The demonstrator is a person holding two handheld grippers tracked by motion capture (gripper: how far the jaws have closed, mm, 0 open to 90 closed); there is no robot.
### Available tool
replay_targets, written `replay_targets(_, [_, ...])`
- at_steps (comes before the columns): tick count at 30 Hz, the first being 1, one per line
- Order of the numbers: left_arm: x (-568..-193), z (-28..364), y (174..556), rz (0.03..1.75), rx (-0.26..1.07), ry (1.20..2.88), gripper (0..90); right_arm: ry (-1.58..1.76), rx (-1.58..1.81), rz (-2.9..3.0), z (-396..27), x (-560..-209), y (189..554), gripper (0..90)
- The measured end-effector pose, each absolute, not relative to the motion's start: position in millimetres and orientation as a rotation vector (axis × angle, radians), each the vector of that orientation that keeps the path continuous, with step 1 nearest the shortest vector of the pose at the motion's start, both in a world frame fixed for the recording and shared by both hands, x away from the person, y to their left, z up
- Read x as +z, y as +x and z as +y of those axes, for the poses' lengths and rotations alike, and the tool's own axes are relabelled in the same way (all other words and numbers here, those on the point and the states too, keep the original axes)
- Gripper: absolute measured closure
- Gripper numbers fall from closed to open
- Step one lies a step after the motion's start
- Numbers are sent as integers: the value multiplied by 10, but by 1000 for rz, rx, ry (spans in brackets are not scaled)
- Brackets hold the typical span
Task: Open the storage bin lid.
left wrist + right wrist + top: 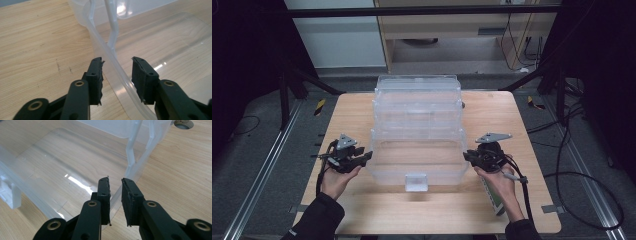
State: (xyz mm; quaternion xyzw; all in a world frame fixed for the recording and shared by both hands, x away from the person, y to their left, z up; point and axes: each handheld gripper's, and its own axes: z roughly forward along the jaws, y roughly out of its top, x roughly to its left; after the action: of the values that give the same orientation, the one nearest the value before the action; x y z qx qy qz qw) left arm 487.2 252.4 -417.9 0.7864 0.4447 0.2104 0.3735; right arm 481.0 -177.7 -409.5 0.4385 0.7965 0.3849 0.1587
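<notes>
A clear plastic tiered box (417, 130) is seen at the middle of the wooden tabletop (357, 110). Its lowest tray's left rim is straddled by the left tool (367, 156), jaws apart and not yet pressing. The right rim is pinched by the right tool (468, 156).

The high view is dim and dark at its edges, while glare streaks the clear plastic box (72, 181) in the sharper gripper views.
</notes>
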Motion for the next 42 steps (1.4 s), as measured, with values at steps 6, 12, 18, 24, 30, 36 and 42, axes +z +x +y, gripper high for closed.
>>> replay_targets(6, [-4195,2493,4835,1160,544,1991,697,1248,1107,2282,-1785,-4100,4821,764])
replay_targets(12, [-4194,2476,4816,1157,552,1990,701,1252,1096,2277,-1787,-4100,4830,764])
replay_targets(18, [-4186,2492,4815,1132,567,2001,669,1276,1087,2268,-1774,-4097,4835,759])
replay_targets(24, [-4080,2565,4759,1099,582,1960,590,1265,1113,2240,-1754,-4023,4810,730])
replay_targets(30, [-4001,2697,4714,1084,602,1925,516,1250,1134,2208,-1805,-3886,4770,678])
replay_targets(36, [-3957,2921,4702,1138,632,1859,441,1289,1137,2164,-2002,-3725,4719,568])
replay_targets(42, [-3995,3060,4735,1201,653,1838,404,1324,1085,2155,-2154,-3622,4678,509])
